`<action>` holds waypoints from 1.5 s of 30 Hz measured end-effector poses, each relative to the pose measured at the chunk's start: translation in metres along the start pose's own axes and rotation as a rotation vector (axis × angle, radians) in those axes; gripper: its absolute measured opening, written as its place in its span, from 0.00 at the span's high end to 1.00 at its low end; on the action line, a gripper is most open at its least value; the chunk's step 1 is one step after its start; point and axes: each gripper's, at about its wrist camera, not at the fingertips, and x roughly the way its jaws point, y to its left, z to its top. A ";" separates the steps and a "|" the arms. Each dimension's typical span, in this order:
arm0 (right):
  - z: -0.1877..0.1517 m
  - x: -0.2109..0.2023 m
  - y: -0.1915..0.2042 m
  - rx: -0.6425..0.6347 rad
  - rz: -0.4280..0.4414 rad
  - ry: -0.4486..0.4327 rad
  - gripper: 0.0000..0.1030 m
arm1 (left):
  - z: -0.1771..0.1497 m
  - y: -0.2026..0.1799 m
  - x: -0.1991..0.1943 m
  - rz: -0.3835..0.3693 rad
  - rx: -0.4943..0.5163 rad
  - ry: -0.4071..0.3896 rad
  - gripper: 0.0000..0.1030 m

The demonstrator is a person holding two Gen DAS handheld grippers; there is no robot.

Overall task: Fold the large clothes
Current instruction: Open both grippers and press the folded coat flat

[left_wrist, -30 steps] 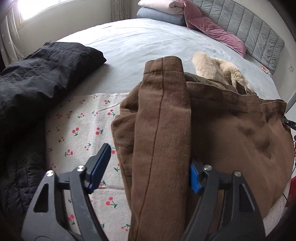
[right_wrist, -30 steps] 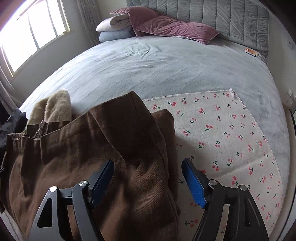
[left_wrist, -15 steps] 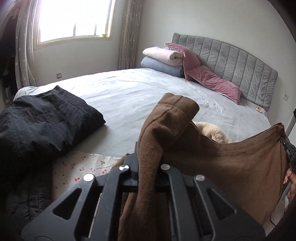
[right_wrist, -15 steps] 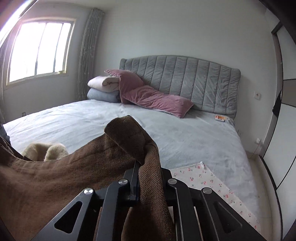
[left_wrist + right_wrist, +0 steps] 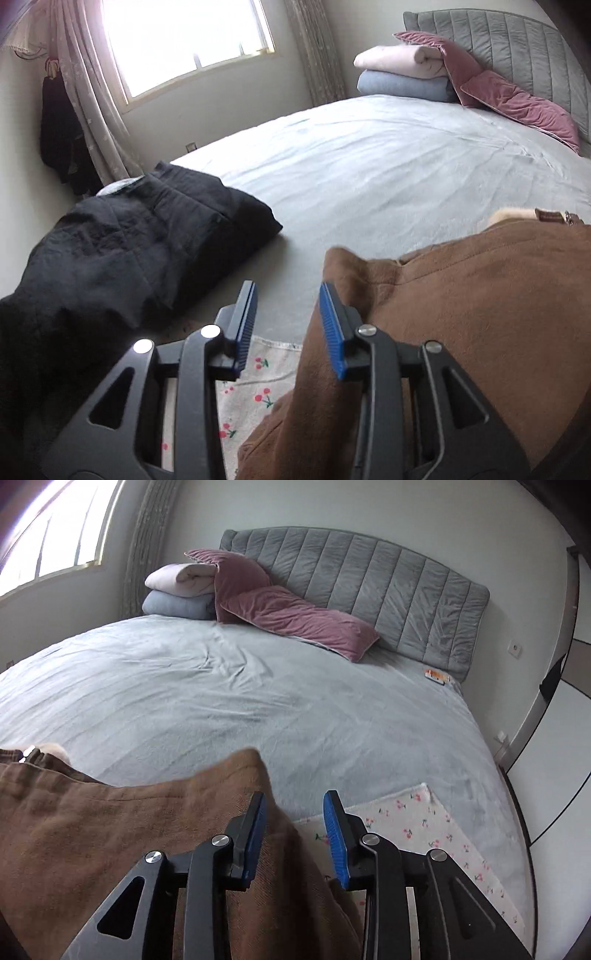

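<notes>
A large brown coat (image 5: pixel 480 314) with a cream fleece lining (image 5: pixel 511 214) lies folded on the near part of the bed, over a white cherry-print cloth (image 5: pixel 255 391). My left gripper (image 5: pixel 288 325) is open at the coat's left corner; its right finger rests against the brown cloth. In the right wrist view the coat (image 5: pixel 92 830) fills the lower left. My right gripper (image 5: pixel 295 830) is open at the coat's right corner, with brown cloth passing under and between the fingers. The cherry-print cloth (image 5: pixel 424 823) shows to its right.
A black padded jacket (image 5: pixel 129 251) lies folded at the bed's left side. The grey bedsheet (image 5: pixel 258 701) stretches ahead. Pink pillows (image 5: pixel 295 616), folded blankets (image 5: pixel 177 590) and a grey headboard (image 5: pixel 369 576) are at the far end. A window (image 5: pixel 184 40) is at the left.
Both grippers were shut on the coat's corners and held them up half a second ago. Now both are open and the coat has dropped onto the bed.
</notes>
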 end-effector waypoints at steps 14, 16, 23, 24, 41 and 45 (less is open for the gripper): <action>-0.076 -0.136 0.115 -0.215 0.659 0.039 0.49 | -0.057 -0.101 -0.131 -0.747 0.170 0.092 0.42; -0.091 -0.122 0.136 -0.302 0.605 0.068 0.49 | -0.066 -0.118 -0.111 -0.678 0.290 0.065 0.44; -0.042 0.005 0.072 -0.055 0.383 0.183 0.50 | -0.004 -0.060 0.013 -0.462 0.112 0.161 0.55; -0.037 0.017 0.060 -0.003 0.412 0.211 0.59 | 0.002 -0.048 0.030 -0.360 0.097 0.176 0.55; -0.041 -0.101 0.070 -0.175 0.434 0.059 0.18 | -0.002 -0.004 -0.057 -0.498 -0.100 0.135 0.14; -0.080 -0.121 0.123 -0.271 0.522 0.091 0.17 | -0.037 -0.058 -0.082 -0.634 0.032 0.198 0.11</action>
